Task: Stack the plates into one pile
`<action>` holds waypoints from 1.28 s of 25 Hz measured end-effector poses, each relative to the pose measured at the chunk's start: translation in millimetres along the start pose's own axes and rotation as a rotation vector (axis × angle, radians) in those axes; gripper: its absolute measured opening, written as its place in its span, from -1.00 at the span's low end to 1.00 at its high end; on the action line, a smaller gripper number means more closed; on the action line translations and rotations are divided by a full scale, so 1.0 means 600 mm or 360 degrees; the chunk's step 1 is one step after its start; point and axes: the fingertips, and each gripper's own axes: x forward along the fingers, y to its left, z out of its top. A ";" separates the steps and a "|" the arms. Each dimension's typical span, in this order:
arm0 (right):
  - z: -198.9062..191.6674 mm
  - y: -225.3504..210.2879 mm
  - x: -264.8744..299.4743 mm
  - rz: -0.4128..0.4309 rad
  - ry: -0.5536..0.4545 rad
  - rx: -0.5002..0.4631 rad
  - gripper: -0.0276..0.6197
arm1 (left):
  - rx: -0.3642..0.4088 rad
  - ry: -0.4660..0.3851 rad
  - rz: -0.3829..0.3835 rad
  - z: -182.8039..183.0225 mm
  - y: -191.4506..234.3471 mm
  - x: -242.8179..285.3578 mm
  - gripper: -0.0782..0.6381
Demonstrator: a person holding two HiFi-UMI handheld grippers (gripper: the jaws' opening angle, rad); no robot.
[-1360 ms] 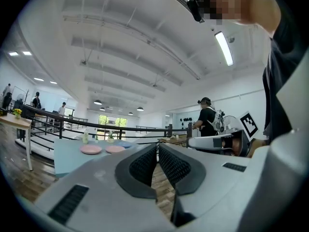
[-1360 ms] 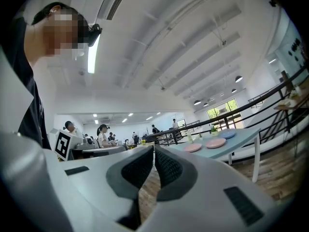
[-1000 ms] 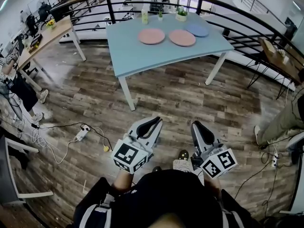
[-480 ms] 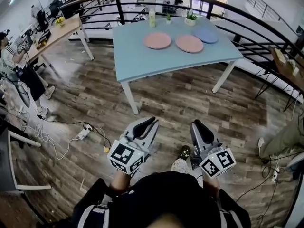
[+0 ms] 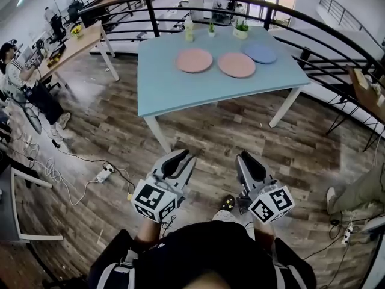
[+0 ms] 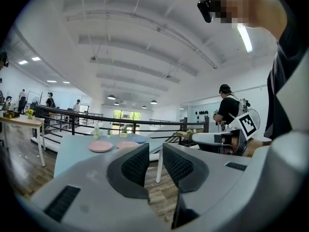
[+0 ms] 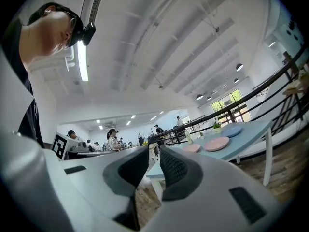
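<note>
Three plates lie apart in a row on the light blue table: a pink plate on the left, a second pink plate in the middle and a blue plate on the right. Both grippers are held low by the person's body, well short of the table and over the wooden floor. My left gripper is shut and holds nothing. My right gripper is likewise shut and holds nothing. In the left gripper view, the left gripper points at the pink plate far ahead. In the right gripper view, the right gripper faces the blue plate.
A bottle and small potted plants stand at the table's far edge. A black railing curves behind it. A power strip with cables lies on the floor at the left. People stand by a wooden table at the far left.
The view has shifted a little, so the table sits slightly lower and further left. Both grippers stay shut near the body and have dropped a little in the picture.
</note>
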 end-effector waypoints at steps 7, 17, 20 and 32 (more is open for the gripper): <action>0.033 -0.103 0.027 0.0020 0.0016 0.0015 -0.71 | 0.0015 0.0021 0.0023 0.014 0.008 0.103 -0.55; 0.077 -0.241 0.034 -0.0010 0.0014 0.0030 -0.69 | 0.0010 0.0046 -0.0009 0.024 -0.007 0.255 -0.55; 0.088 -0.278 0.034 -0.0012 0.0005 0.0033 -0.68 | 0.0015 0.0041 -0.0022 0.028 -0.014 0.295 -0.55; 0.104 -0.354 0.026 -0.0014 -0.0018 0.0050 -0.67 | 0.0003 0.0076 0.0016 0.019 -0.026 0.366 -0.55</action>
